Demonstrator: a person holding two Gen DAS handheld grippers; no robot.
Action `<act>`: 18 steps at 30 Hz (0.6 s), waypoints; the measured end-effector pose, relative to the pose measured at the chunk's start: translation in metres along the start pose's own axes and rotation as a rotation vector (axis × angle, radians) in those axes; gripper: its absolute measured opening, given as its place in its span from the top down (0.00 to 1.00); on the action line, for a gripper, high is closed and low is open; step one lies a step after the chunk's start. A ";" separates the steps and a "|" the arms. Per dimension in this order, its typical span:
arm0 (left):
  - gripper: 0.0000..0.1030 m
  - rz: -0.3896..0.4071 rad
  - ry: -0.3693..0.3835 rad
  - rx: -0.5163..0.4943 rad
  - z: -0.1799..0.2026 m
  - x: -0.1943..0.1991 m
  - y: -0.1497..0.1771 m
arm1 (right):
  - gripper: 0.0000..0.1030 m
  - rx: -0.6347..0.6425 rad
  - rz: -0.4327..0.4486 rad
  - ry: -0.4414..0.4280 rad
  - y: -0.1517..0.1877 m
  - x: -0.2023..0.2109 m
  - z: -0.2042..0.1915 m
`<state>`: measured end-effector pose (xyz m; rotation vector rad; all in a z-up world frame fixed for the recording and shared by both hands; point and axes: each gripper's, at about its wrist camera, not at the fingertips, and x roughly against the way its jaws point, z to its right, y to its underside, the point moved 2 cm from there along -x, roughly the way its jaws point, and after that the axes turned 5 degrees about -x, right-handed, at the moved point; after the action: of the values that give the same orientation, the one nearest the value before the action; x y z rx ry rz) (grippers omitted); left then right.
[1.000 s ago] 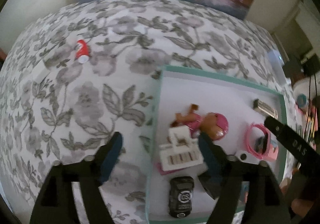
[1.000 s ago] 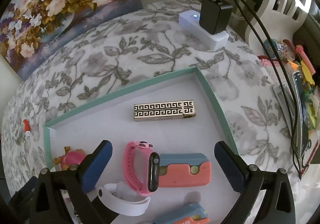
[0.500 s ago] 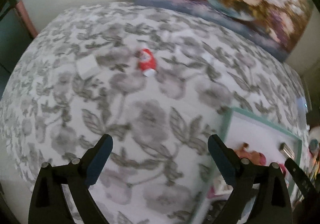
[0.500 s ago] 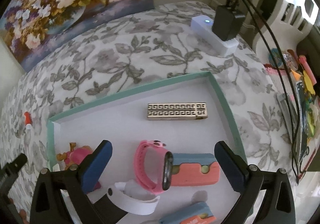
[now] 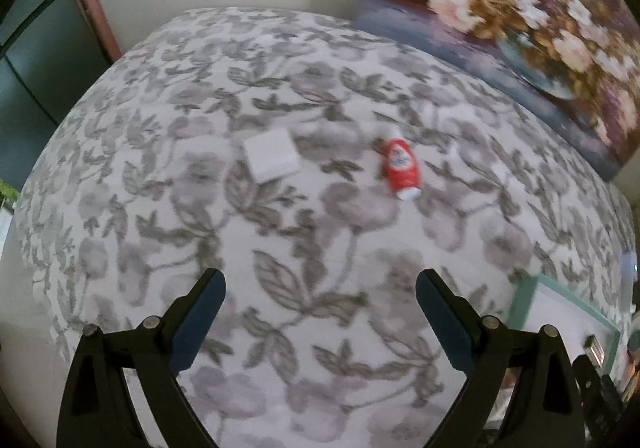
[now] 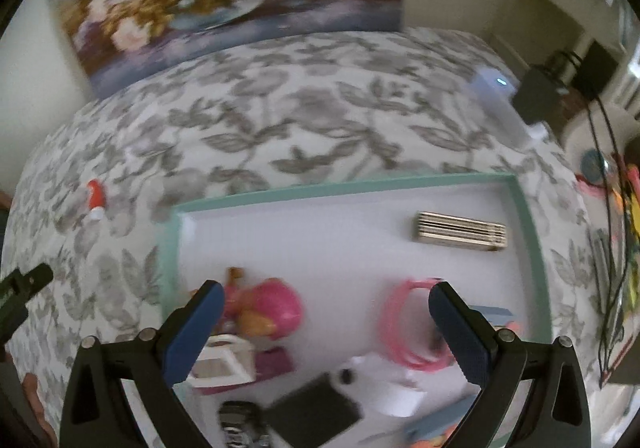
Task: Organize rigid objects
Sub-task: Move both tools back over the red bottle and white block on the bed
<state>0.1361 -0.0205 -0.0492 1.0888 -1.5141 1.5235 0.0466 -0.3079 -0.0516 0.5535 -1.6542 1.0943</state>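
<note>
My left gripper is open and empty above the floral tablecloth. Ahead of it lie a small red bottle with a white cap and a flat white square box. My right gripper is open and empty over the teal-rimmed tray. In the tray are a patterned gold bar, a pink doll, a pink watch, a white toy piece, a black toy car and a flat black square. The red bottle also shows in the right wrist view.
A flower painting leans on the wall behind the table. A white power strip with a black adapter and cables lies at the right. The tray corner shows at the left view's lower right. Colourful clutter sits past the table's right edge.
My left gripper has swung left, off the tray and out over the tablecloth toward the red bottle and white box. My right gripper has turned left across the tray.
</note>
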 end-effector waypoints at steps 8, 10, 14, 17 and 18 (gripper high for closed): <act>0.07 -0.004 -0.027 0.061 -0.041 -0.007 -0.012 | 0.00 0.107 0.008 -0.060 0.011 0.004 -0.058; 0.07 -0.008 -0.026 0.079 -0.051 -0.008 -0.014 | 0.00 0.124 0.005 -0.088 0.014 0.003 -0.073; 0.07 -0.014 -0.026 0.106 -0.069 -0.012 -0.017 | 0.00 0.155 0.001 -0.115 0.018 0.000 -0.098; 0.07 -0.014 -0.030 0.111 -0.081 -0.015 -0.021 | 0.00 0.173 0.004 -0.130 0.019 -0.002 -0.115; 0.07 -0.014 -0.027 0.114 -0.085 -0.016 -0.022 | 0.00 0.175 0.003 -0.139 0.020 -0.003 -0.119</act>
<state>0.1564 0.0666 -0.0515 1.1873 -1.4494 1.6083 0.0919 -0.1957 -0.0554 0.7550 -1.6877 1.2342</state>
